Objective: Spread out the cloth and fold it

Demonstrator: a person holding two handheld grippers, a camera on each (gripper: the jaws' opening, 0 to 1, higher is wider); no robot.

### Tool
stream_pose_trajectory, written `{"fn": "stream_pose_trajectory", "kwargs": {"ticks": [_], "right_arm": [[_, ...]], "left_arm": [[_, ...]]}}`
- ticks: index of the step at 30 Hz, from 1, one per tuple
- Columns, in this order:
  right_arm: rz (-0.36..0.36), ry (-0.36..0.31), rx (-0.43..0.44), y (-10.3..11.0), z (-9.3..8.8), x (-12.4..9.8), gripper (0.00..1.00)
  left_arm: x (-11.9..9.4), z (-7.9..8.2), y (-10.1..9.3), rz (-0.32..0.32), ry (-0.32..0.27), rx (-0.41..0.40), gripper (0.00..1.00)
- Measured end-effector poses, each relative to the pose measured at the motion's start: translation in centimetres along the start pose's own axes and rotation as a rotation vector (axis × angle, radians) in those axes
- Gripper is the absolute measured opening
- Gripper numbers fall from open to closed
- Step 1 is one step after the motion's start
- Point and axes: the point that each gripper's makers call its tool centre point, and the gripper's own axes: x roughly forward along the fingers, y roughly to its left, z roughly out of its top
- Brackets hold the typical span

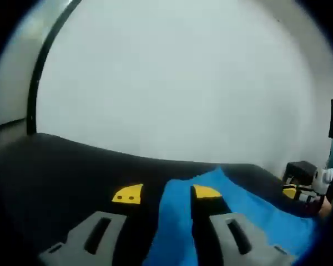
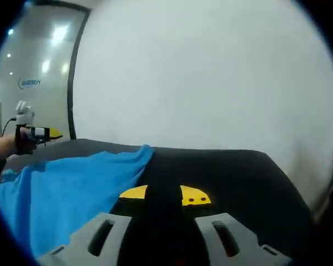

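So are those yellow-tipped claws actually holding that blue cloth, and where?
The left gripper is open, the blue cloth lying between its jaws, ungripped. The right gripper looks shut beside the cloth's edge; a grip cannot be told.

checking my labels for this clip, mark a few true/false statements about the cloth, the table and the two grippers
1. The cloth is blue. True.
2. The cloth lies on a white table. False: the table is black.
3. The left gripper stands open, with cloth between its jaws. True.
4. The right gripper is wide open. False: its yellow tips sit close together, shut or nearly so.
5. The cloth is folded into a neat square. False: it lies loose and rumpled, with a corner pointing toward the wall.
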Motion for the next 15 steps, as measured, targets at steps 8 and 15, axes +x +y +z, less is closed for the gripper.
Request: {"fn": "stream_pose_trajectory", "kwargs": {"ticks": [8,15], "right_arm": [[-0.008,-0.077,-0.028,0.1,2.6,-1.0,0.17],[-0.004,-0.052,-0.027,0.5,1.6,-0.5,0.17]], "left_arm": [[6.9,-4.9,1.5,0.095,0.14,0.093,0.31],[5.4,-3.2,-2.4,0.014,0.13,0.116,0.0]]}}
